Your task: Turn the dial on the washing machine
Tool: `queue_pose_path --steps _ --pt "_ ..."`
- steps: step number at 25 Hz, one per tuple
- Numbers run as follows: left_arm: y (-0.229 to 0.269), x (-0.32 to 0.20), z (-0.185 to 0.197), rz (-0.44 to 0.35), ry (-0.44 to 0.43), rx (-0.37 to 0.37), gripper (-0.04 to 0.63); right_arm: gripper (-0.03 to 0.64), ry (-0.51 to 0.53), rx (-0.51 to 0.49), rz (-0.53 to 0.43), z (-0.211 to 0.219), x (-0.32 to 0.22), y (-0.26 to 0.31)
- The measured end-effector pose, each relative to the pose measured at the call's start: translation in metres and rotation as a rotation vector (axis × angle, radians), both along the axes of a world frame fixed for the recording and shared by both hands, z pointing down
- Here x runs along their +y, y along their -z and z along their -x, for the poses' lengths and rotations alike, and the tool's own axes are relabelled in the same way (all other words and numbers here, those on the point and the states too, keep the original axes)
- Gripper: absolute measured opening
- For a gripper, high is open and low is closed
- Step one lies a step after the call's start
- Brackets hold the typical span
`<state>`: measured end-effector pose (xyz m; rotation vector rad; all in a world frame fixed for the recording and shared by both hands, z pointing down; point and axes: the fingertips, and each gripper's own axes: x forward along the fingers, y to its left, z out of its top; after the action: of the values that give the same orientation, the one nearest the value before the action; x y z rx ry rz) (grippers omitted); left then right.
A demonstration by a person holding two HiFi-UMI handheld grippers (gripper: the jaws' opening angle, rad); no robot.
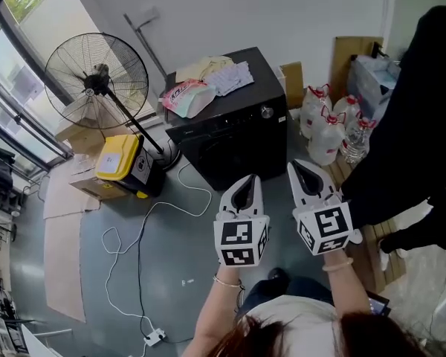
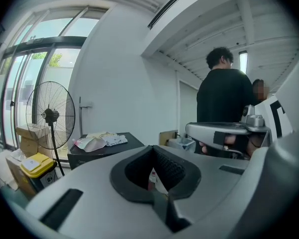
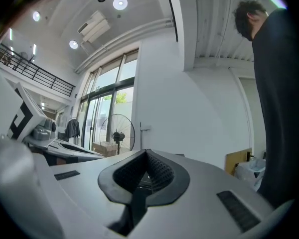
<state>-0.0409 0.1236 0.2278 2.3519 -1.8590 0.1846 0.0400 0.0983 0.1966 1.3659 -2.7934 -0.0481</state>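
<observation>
Both grippers closed and empty, well short of the dial

The black washing machine [image 1: 230,140] is standing against the white wall, near the middle of the head view. Its round silver dial [image 1: 267,111] is sitting on the front panel, close to the machine's upper right corner as seen from here. A pink bag [image 1: 187,97] and some light cloth are lying on its lid.

The person is holding both grippers side by side in the air over the grey floor [image 1: 126,274], in front of the machine and apart from it. The left gripper [image 1: 247,181] is pointing toward the machine's front, and its jaws are meeting at the tips with nothing between them. The right gripper [image 1: 302,169] is pointing just past the machine's right edge, its jaws also pressing together on nothing. The dial is lying ahead of both tools, between their two lines of aim and nearer to the right one; neither is touching it.

A standing fan [image 1: 97,76] and a yellow box [image 1: 117,157] are sitting to the machine's left, and a white cable [image 1: 145,229] is trailing across the floor. Clear jugs [image 1: 325,136] are crowding its right side, beside a person in black [image 1: 420,125]
</observation>
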Motion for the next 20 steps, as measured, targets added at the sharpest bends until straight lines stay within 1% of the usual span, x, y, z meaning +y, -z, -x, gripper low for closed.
queue_pose_path --steps 6,12,20 --pt "-0.015 -0.028 0.012 0.025 -0.011 0.016 0.014 0.026 -0.031 0.026 0.010 0.007 -0.029 -0.011" --pt "-0.025 -0.059 0.020 0.036 -0.007 0.028 0.015 0.026 -0.040 0.039 0.034 0.012 -0.059 -0.026" --pt "-0.045 -0.122 0.026 0.068 0.023 0.032 0.014 0.028 -0.026 0.052 0.070 0.016 -0.122 -0.048"
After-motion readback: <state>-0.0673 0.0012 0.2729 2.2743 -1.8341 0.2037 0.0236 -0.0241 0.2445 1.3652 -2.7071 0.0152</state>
